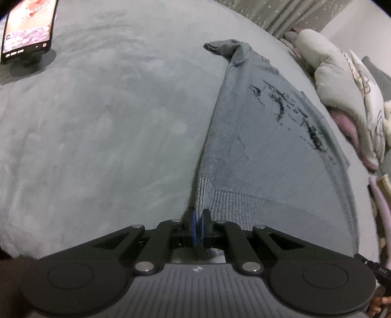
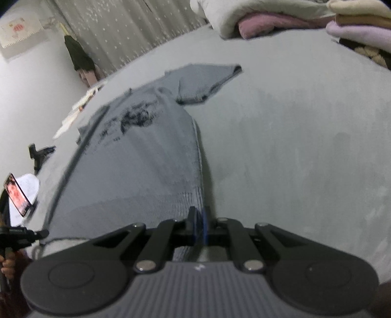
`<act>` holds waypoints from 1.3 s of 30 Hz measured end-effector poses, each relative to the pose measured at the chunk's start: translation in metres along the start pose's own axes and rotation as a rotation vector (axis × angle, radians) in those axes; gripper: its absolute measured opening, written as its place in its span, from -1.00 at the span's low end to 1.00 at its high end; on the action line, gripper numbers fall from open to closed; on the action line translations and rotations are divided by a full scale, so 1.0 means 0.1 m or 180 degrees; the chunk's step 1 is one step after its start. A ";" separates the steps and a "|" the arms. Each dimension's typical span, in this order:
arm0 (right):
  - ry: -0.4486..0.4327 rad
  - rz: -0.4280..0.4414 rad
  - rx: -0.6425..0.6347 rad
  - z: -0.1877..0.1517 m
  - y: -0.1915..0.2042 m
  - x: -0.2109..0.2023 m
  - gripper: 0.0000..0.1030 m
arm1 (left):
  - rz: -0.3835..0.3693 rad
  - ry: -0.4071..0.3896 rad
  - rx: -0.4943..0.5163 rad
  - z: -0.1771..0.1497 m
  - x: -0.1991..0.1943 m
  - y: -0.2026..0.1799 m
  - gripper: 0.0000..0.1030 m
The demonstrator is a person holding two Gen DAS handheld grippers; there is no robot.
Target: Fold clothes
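Pinching sweater [image 1: 256, 146] hem corners, both tools clamped.

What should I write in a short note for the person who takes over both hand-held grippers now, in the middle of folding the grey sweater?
Left hand-held gripper: shut on the grey sweater at the left corner of its ribbed hem.
Right hand-held gripper: shut on the right corner of the same hem.
The sweater lies spread on the grey bed cover, printed side up, one sleeve out to the side. A phone on a stand is at the far left; a pile of other clothes is beyond.
Done: both hem corners gripped. No fold is visible yet.
Left: bring the hem up toward the collar, tuck in the sleeves, finish folding.
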State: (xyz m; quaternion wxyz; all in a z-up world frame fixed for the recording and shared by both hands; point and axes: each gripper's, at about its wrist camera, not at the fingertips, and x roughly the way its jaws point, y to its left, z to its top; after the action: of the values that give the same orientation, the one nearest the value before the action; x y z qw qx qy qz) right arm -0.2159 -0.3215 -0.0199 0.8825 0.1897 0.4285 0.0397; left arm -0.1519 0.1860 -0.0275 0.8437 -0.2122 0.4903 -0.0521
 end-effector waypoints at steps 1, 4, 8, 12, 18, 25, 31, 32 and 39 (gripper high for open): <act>0.0014 -0.0028 -0.0019 -0.03 0.00 0.05 -0.93 | 0.0031 -0.0013 0.0050 -0.01 0.01 -0.03 -0.93; -0.0017 -0.0069 -0.0081 -0.04 0.03 0.06 -0.91 | 0.0089 -0.0037 0.0148 0.00 0.01 -0.08 -0.90; -0.0037 0.0064 0.0020 -0.02 0.00 0.03 -0.61 | -0.0028 -0.0024 0.0087 0.05 -0.02 -0.05 -0.73; -0.0114 0.0216 0.0190 0.07 -0.06 -0.04 -0.26 | -0.0035 -0.0052 0.0033 0.13 -0.08 -0.07 -0.29; -0.0239 0.0266 0.0389 0.32 -0.16 0.03 -0.19 | 0.0088 -0.0331 0.0342 0.25 -0.14 -0.40 -0.18; -0.0285 0.0365 0.0766 0.73 -0.39 0.41 -0.18 | -0.0230 -0.0269 0.0805 0.29 0.18 -1.08 -0.14; -0.0370 0.0453 0.1000 1.13 -0.58 0.77 -0.19 | -0.0355 -0.0202 0.1141 0.38 0.55 -1.65 -0.14; -0.0383 0.0459 0.1016 1.20 -0.61 0.83 -0.19 | -0.0371 -0.0204 0.1180 0.37 0.59 -1.73 -0.14; -0.0619 0.0403 0.1093 1.68 -0.84 1.22 -0.35 | -0.0783 -0.0167 0.1601 0.30 1.10 -2.45 -0.14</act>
State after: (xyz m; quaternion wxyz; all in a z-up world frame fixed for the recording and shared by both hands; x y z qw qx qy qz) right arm -0.0169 -0.4216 -0.0475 0.8702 0.3668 0.3290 0.0029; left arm -0.0407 -0.0590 -0.0032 0.8696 -0.0553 0.4105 -0.2687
